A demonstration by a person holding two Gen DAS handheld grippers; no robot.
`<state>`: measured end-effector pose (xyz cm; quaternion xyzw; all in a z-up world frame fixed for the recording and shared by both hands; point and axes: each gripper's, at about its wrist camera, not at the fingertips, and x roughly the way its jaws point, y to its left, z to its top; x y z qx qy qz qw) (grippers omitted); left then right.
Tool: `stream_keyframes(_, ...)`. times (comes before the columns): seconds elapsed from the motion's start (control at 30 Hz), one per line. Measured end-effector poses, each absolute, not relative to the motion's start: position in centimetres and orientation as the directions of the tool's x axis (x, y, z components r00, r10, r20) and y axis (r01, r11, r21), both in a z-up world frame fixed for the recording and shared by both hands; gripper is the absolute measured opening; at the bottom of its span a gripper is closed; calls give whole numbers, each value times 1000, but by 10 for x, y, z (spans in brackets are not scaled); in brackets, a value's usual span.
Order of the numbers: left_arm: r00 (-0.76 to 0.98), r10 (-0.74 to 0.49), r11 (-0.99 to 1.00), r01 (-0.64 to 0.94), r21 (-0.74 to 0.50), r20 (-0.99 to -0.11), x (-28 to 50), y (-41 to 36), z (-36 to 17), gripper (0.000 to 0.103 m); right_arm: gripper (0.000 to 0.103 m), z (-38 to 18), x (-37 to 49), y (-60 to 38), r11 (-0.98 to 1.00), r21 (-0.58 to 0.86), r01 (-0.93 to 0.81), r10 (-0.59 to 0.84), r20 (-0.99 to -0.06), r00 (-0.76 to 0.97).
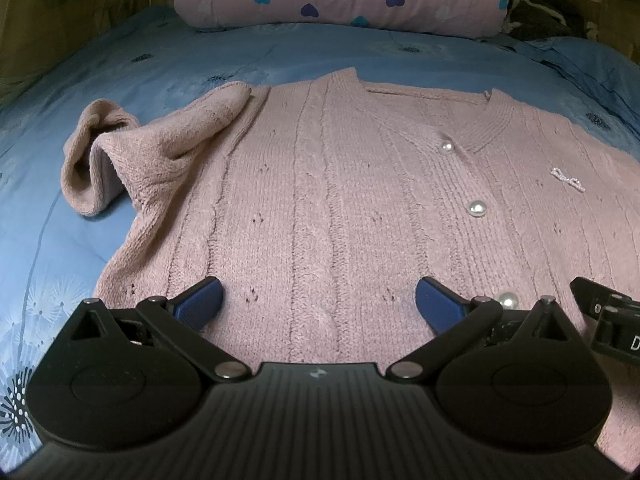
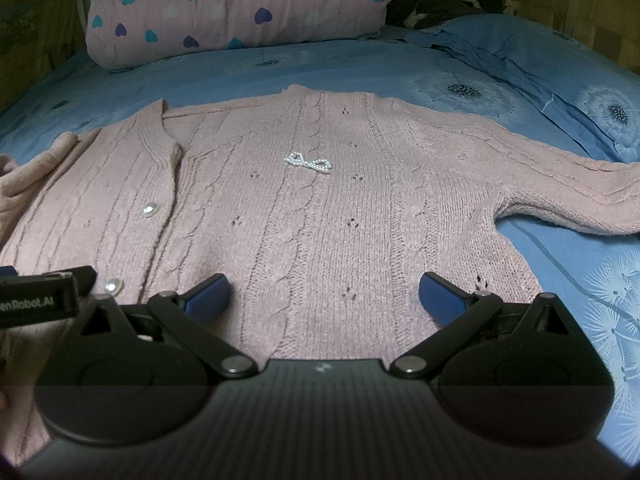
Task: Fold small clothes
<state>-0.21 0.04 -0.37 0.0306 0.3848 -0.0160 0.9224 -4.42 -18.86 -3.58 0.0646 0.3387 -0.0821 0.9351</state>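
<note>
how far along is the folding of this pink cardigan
Done: the cardigan lies buttoned and spread flat on the bed. In hand: nothing; left gripper and right gripper are open over its hem. Left: every fold, including the outstretched sleeve.

A bed is filling the scene, wearing a blue bedspread printed with white dandelion heads. A pink pillow dotted with hearts is lying at the far end, a dark bundle sitting to its right. Wooden panelling is showing dimly behind.
</note>
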Motion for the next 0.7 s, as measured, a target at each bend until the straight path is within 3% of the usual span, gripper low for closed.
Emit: stream_keyframes(0.7,703,-6,998,52,44,-711,-2,1,-3,103,103,-37,-43,-189,977,81,198,-100,-644,758)
